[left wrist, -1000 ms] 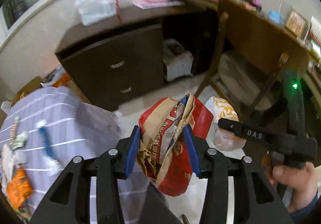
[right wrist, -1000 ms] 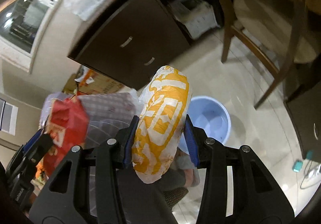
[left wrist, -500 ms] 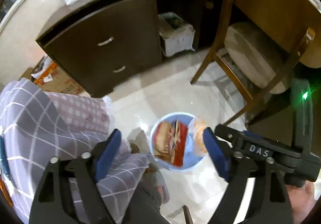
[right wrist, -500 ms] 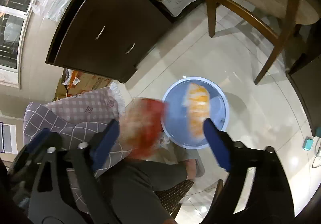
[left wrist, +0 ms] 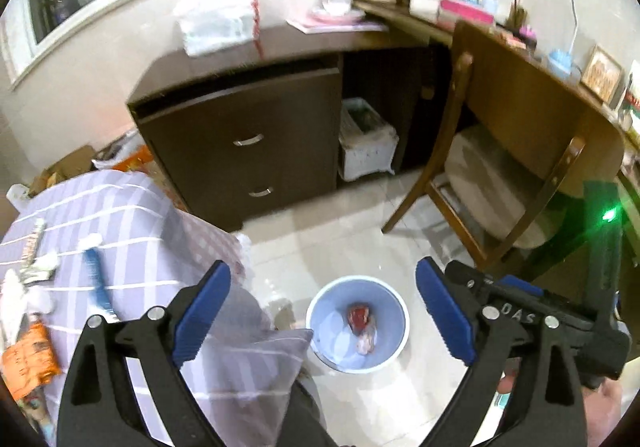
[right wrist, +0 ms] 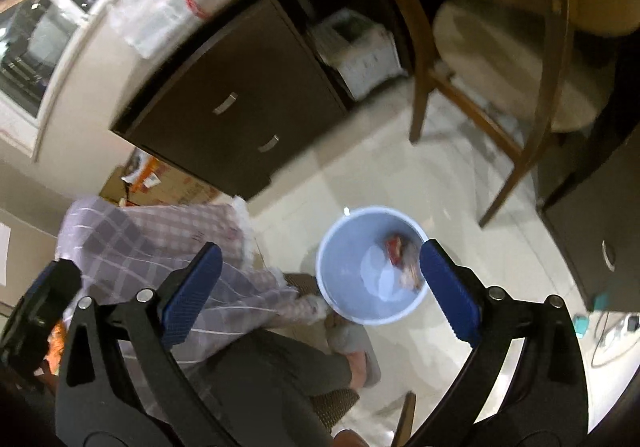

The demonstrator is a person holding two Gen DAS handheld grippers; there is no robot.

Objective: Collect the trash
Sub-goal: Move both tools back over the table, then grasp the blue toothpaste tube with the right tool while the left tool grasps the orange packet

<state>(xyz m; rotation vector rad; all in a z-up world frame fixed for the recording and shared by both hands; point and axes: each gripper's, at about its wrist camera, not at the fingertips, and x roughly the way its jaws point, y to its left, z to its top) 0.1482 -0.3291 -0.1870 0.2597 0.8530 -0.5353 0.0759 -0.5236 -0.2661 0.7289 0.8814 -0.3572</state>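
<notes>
A light blue bin [left wrist: 394, 311] stands on the tiled floor and also shows in the right wrist view [right wrist: 340, 247]. A red wrapper [left wrist: 359, 317] and a pale wrapper [left wrist: 368, 343] lie in its bottom; the red wrapper also shows in the right wrist view [right wrist: 394, 245]. My left gripper [left wrist: 320, 319] is open and empty, high above the bin. My right gripper [right wrist: 318, 287] is open and empty above the bin. More trash lies on the checked bedcover [left wrist: 132, 223] at the left: an orange packet [left wrist: 28, 359] and white scraps [left wrist: 40, 267].
A dark drawer cabinet [left wrist: 248, 143] stands behind the bin, with a white plastic bag [left wrist: 218, 13] on top. A wooden chair [left wrist: 500, 175] is at the right under a cluttered desk [left wrist: 532, 63]. A white box [left wrist: 366, 143] sits under the desk. A blue comb [left wrist: 98, 287] lies on the bedcover.
Both grippers opened and dropped their wrappers into the blue bin. The red and yellow wrappers now lie in it. Both grippers have since lifted and tilted up from the bin.
</notes>
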